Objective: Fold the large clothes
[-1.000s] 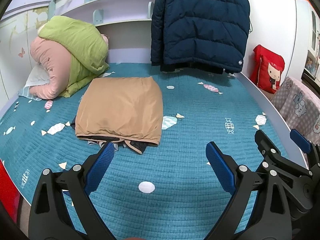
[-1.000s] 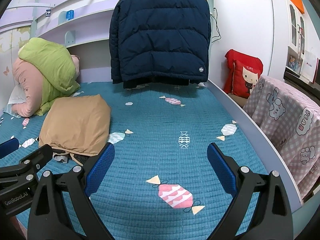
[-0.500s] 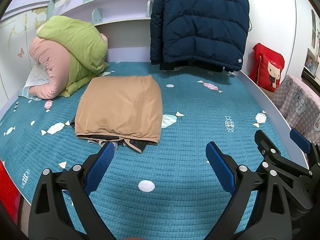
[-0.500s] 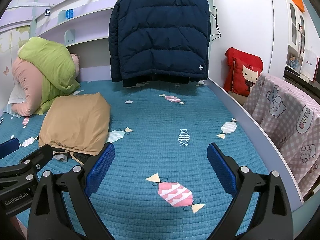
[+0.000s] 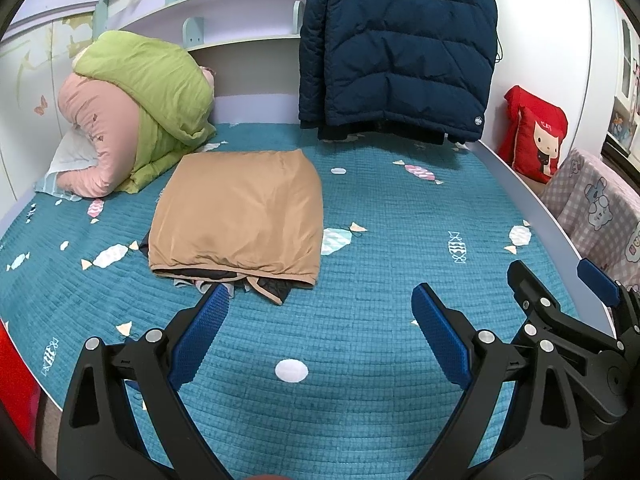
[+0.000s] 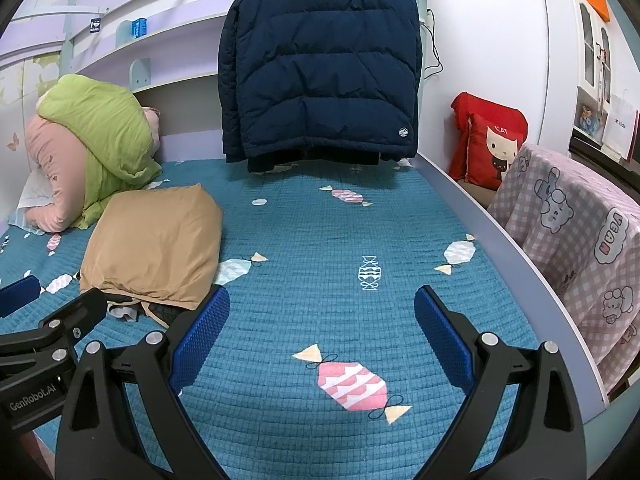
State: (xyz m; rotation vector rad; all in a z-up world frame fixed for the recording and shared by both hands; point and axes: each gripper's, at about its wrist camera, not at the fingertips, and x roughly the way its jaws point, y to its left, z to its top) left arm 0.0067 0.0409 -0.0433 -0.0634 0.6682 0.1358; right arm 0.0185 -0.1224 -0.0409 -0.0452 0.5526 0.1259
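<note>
Four blue-padded fingers (image 5: 200,336) are being shown in all, two per gripper, and on both the left gripper (image 5: 320,334) and the right gripper (image 6: 322,336) they are being held wide apart with nothing between them. After that, going down in size: one teal quilted bed cover (image 5: 380,248) printed with candy shapes is being spread across the whole mattress. One navy puffer jacket (image 6: 320,68) with a yellow top is being hung at the far end. One rolled bundle of green and pink bedding (image 5: 132,112) is being kept in the far left corner. One tan folded garment (image 5: 240,212) is being laid flat on the cover, left of centre, beside the bedding; it is being seen as a neat rectangle, with dark lining and loose bits poking out along its near edge. One red cartoon cushion (image 6: 490,144) is being propped against the right wall.
</note>
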